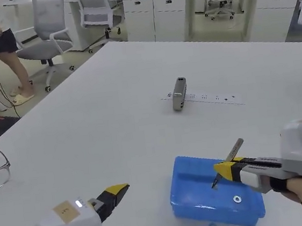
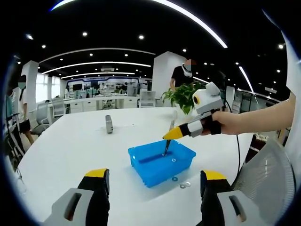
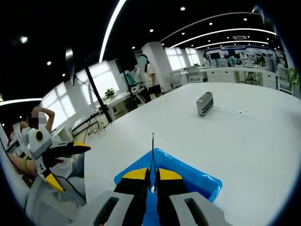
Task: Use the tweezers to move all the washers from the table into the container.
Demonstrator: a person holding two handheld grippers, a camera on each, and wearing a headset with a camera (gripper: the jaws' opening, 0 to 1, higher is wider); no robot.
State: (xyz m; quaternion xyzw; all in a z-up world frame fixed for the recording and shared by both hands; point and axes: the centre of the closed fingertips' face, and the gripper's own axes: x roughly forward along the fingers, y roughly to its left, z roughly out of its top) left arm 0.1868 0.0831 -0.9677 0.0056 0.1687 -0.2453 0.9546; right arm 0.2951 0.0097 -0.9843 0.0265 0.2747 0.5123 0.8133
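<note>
The right gripper (image 1: 222, 171) is clamping the tweezers (image 1: 234, 150) between closed jaws and is pointing their tips down into the blue container (image 1: 204, 211), where one washer (image 1: 237, 199) is lying on the floor near the tips. The left gripper (image 1: 145, 213) is hovering over the white table (image 1: 114, 122) beside the container, with its jaws spread wide and gripping nothing. A small group of washers (image 2: 182, 186) is lying on the table just beside the container's wall.

One washer (image 1: 237, 199) lies in the container (image 1: 205, 213) — more washers (image 2: 182, 186) on the table (image 1: 115, 127) just beside it.
</note>
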